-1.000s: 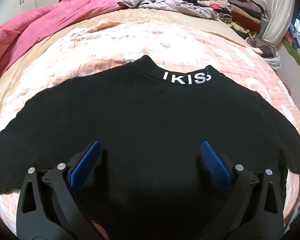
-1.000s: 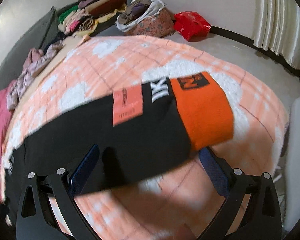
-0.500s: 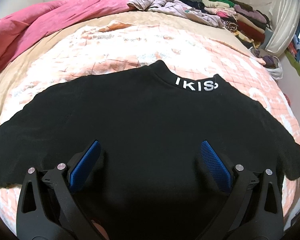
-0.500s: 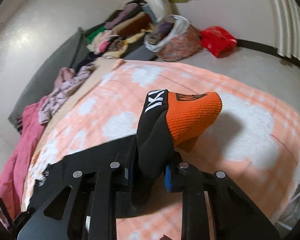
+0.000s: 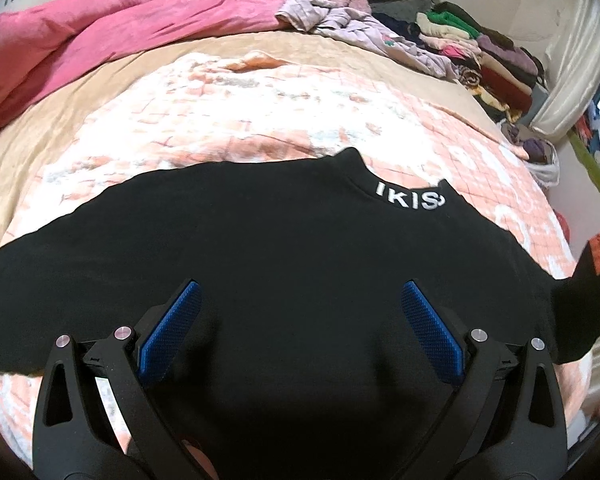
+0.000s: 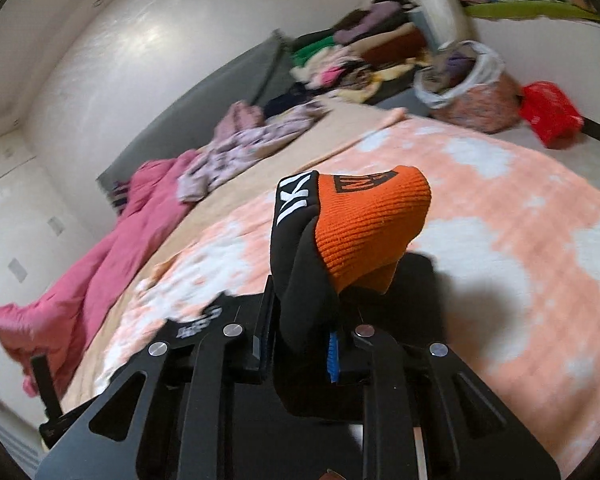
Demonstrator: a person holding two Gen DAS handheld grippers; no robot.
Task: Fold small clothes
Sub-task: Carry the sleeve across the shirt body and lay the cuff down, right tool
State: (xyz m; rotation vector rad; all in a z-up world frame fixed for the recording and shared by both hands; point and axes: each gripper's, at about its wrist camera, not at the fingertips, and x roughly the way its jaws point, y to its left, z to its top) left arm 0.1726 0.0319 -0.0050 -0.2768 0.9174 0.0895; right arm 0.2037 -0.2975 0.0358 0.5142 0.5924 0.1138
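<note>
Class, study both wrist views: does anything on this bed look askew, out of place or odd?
One thing: the black sweater lies flat except its orange-cuffed sleeve, bunched and lifted, pinched in the right hand-held gripper. The left hand-held gripper hangs open above the body. Beyond, the pink quilt lies rumpled.

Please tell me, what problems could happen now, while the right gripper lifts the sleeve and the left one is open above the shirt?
1. The right gripper pinches the sleeve below its orange cuff, which flops free; the fold may land crooked.
2. The left gripper is open above the black shirt and seems not to pin it, so pulling the sleeve may drag the whole shirt across the blanket and wrinkle it.
</note>
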